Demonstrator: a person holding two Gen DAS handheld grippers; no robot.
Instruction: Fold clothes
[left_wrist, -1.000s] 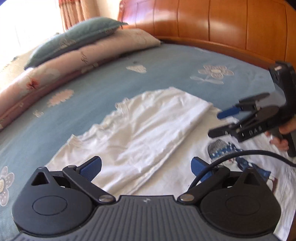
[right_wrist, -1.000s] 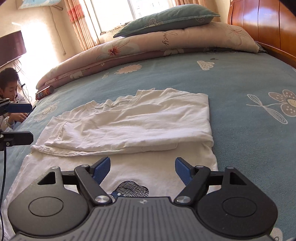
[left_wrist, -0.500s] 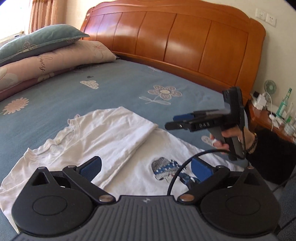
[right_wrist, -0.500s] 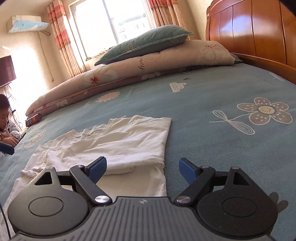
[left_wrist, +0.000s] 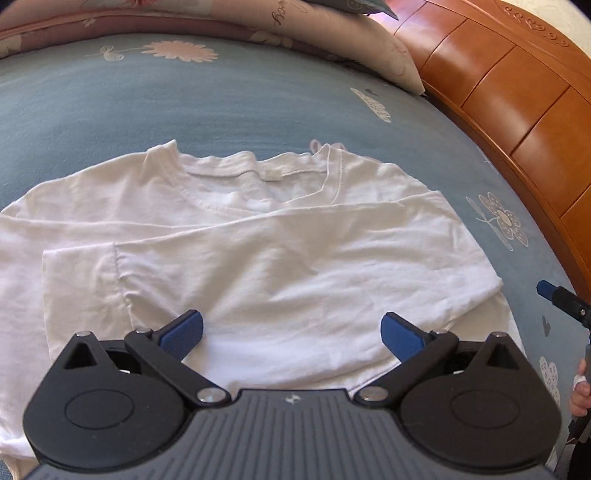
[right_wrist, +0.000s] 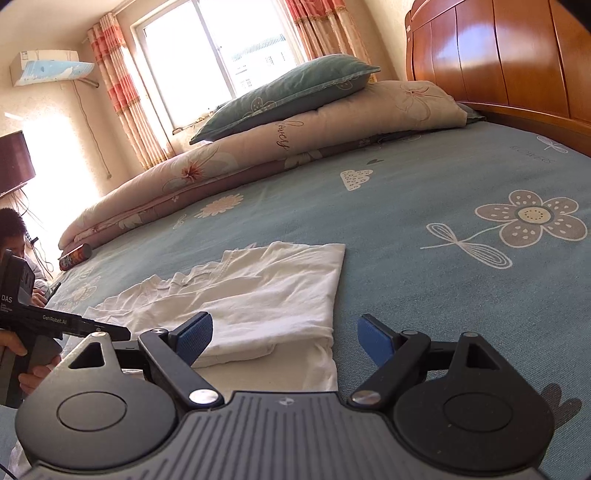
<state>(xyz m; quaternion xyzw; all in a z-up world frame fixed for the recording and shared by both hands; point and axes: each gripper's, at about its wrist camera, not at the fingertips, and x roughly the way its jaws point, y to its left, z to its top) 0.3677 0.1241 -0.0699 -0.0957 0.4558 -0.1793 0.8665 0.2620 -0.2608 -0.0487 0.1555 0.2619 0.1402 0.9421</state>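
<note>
Both jaw pairs stand spread and empty: left gripper hangs directly over the half-folded white T-shirt, collar ahead, long axis running toward it, while right gripper straddles the shirt's right edge, so left seems nearer.

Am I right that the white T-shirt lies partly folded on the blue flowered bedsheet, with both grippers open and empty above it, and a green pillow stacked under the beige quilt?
Not quite: the green pillow lies on top of the beige quilt, as the right wrist view shows. The rest holds: the white T-shirt lies partly folded on the blue flowered bedsheet, with the left gripper and right gripper open and empty.
</note>
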